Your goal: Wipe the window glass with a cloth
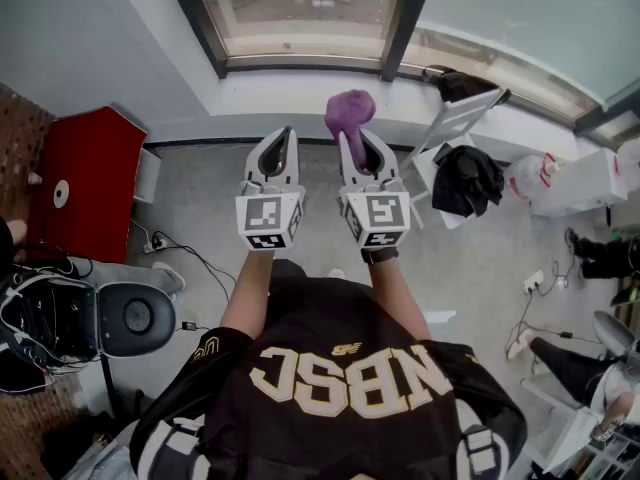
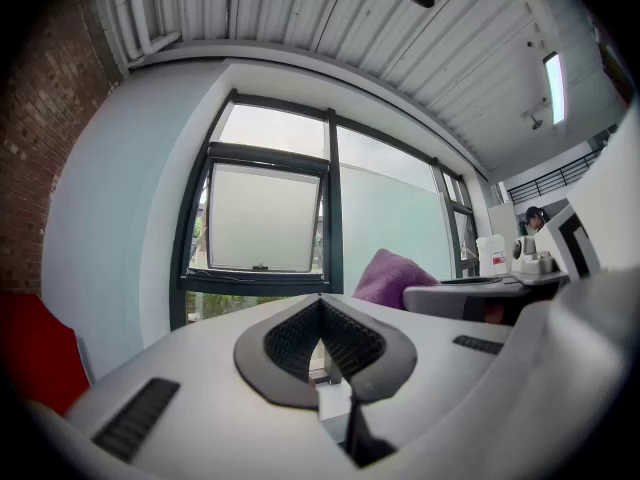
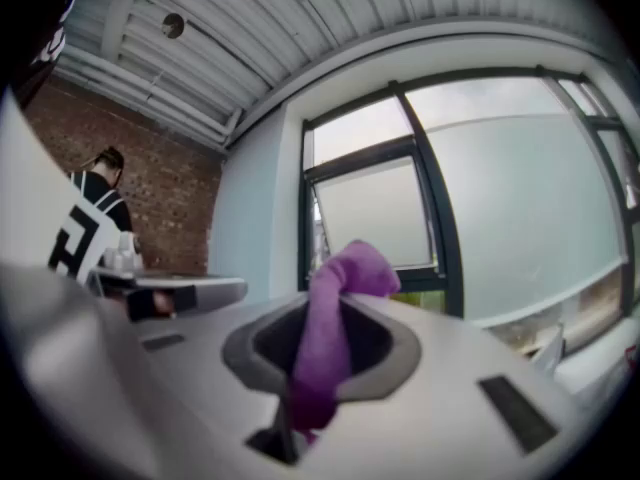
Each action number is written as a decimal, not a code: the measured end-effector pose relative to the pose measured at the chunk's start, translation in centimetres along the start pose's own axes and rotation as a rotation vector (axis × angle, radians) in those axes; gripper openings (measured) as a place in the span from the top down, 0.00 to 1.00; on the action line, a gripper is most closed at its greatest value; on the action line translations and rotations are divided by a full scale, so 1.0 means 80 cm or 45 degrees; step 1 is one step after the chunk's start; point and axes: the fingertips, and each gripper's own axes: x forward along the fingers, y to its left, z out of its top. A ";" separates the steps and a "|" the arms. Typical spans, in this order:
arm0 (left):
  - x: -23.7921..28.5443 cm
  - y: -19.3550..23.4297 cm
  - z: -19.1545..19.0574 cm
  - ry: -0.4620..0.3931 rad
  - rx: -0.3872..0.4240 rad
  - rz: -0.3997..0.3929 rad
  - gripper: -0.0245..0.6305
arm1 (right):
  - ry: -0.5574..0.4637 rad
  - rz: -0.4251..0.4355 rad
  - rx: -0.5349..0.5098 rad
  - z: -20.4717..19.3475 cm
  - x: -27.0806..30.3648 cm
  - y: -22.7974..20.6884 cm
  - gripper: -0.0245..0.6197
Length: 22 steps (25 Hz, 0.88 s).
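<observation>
Cloth (image 1: 350, 111) pinched in right gripper (image 1: 358, 148) near window (image 1: 300, 13); left gripper (image 1: 283, 140) alongside, pressed together on nothing.

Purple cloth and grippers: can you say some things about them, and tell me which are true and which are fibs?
1. The right gripper holds the purple cloth in its jaws. True.
2. The left gripper holds a sponge. False: its jaws are together with nothing between them.
3. The cloth is wrapped round the left gripper. False: it sticks up, bunched, from the right gripper.
4. A red cabinet stands at the left of the head view. True.
</observation>
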 end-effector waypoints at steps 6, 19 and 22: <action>0.009 -0.008 -0.019 0.033 0.030 0.025 0.94 | 0.016 0.021 0.031 -0.019 0.010 -0.020 0.85; 0.158 0.147 -0.064 0.030 0.044 0.001 0.94 | 0.055 -0.014 0.008 -0.067 0.208 -0.028 0.85; 0.237 0.231 -0.067 0.018 0.043 -0.040 0.94 | 0.054 -0.047 0.025 -0.079 0.320 -0.026 0.85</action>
